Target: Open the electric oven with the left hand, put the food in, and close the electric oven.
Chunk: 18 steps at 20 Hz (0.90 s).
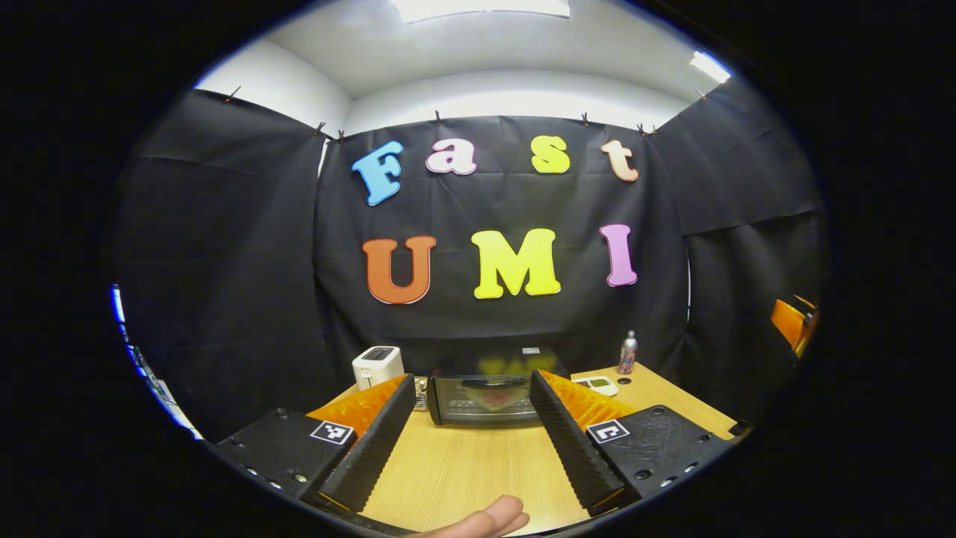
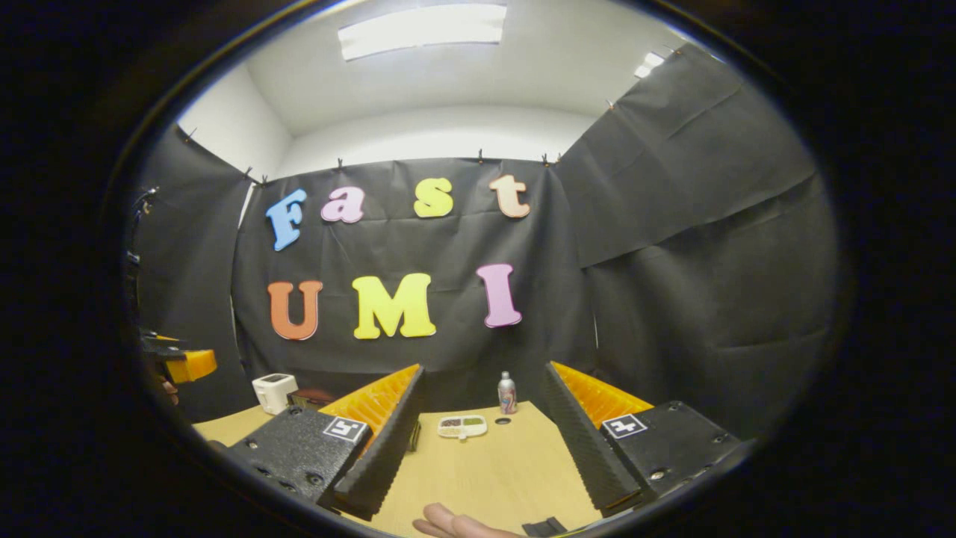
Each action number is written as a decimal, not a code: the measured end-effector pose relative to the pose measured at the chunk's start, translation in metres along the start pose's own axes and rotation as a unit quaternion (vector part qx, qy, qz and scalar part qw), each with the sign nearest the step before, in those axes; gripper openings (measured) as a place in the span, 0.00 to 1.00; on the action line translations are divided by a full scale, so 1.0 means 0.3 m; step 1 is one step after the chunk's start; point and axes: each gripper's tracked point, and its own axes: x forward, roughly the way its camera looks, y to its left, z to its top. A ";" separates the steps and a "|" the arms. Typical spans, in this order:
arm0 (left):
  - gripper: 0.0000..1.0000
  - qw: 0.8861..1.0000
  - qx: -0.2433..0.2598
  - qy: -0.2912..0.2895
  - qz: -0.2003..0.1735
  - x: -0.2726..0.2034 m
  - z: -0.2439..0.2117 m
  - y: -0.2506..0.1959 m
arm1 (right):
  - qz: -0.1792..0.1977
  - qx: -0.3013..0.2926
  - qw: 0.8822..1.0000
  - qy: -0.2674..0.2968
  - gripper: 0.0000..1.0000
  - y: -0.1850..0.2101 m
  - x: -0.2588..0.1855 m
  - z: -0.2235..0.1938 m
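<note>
Oven [image 1: 485, 400] shut at surface [image 1: 463, 471] rear, toaster [image 1: 378, 365] left of it, food tray [image 2: 462, 426] and bottle [image 2: 507, 393] right. Left gripper [image 1: 469, 441] and right gripper [image 2: 485, 456]: jaws spread, holding nothing.

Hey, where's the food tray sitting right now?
In the right gripper view the food tray lies on the wooden table near its far edge, between the right tool's open fingers, just left of the small bottle; the toaster stands far left.
</note>
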 end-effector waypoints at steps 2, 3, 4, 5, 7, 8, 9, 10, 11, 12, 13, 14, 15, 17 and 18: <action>0.97 1.000 -0.008 -0.014 -0.007 -0.056 -0.025 0.001 | 0.002 -0.013 1.000 0.001 0.94 0.008 -0.007 -0.008; 0.97 1.000 -0.016 -0.013 -0.005 -0.084 -0.047 0.008 | 0.002 -0.017 1.000 0.001 0.94 0.010 -0.004 -0.015; 0.97 1.000 -0.026 -0.014 -0.001 -0.106 -0.059 0.024 | 0.004 -0.019 1.000 0.000 0.94 0.017 -0.003 -0.018; 0.97 0.999 -0.033 -0.018 -0.001 -0.117 -0.056 0.034 | 0.007 -0.019 1.000 0.003 0.94 0.026 -0.003 -0.024; 0.97 0.999 -0.032 -0.021 -0.017 -0.116 -0.053 0.025 | 0.022 -0.018 1.000 0.012 0.94 0.057 -0.001 -0.050; 0.97 0.999 -0.031 -0.015 -0.013 -0.111 -0.070 0.041 | 0.028 -0.016 0.999 0.015 0.94 0.067 -0.003 -0.054; 0.97 1.000 -0.026 -0.013 -0.001 -0.106 -0.079 0.068 | 0.031 -0.014 0.999 0.014 0.94 0.074 -0.004 -0.053; 0.97 1.000 -0.022 -0.015 0.010 -0.093 -0.078 0.088 | 0.033 -0.012 0.999 0.010 0.94 0.078 -0.009 -0.047; 0.97 1.000 -0.019 -0.014 0.013 -0.082 -0.085 0.094 | 0.034 -0.013 0.999 0.005 0.94 0.084 -0.011 -0.043; 0.98 1.000 -0.017 -0.009 0.010 -0.079 -0.101 0.084 | 0.032 -0.014 0.999 0.001 0.94 0.083 -0.013 -0.042; 0.98 1.000 -0.017 -0.004 0.004 -0.076 -0.117 0.074 | 0.027 -0.012 1.000 -0.003 0.94 0.079 -0.016 -0.036; 0.98 1.000 -0.017 -0.001 -0.001 -0.070 -0.128 0.073 | 0.027 -0.009 1.000 -0.005 0.93 0.083 -0.018 -0.035; 0.97 1.000 -0.017 0.002 -0.003 -0.067 -0.133 0.070 | 0.029 -0.004 1.000 -0.004 0.94 0.089 -0.019 -0.042; 0.97 1.000 -0.014 0.002 -0.004 -0.070 -0.140 0.078 | 0.037 0.005 0.999 0.002 0.94 0.101 -0.013 -0.053; 0.97 1.000 -0.011 0.001 -0.005 -0.065 -0.139 0.078 | 0.042 0.007 0.999 0.008 0.94 0.109 -0.005 -0.069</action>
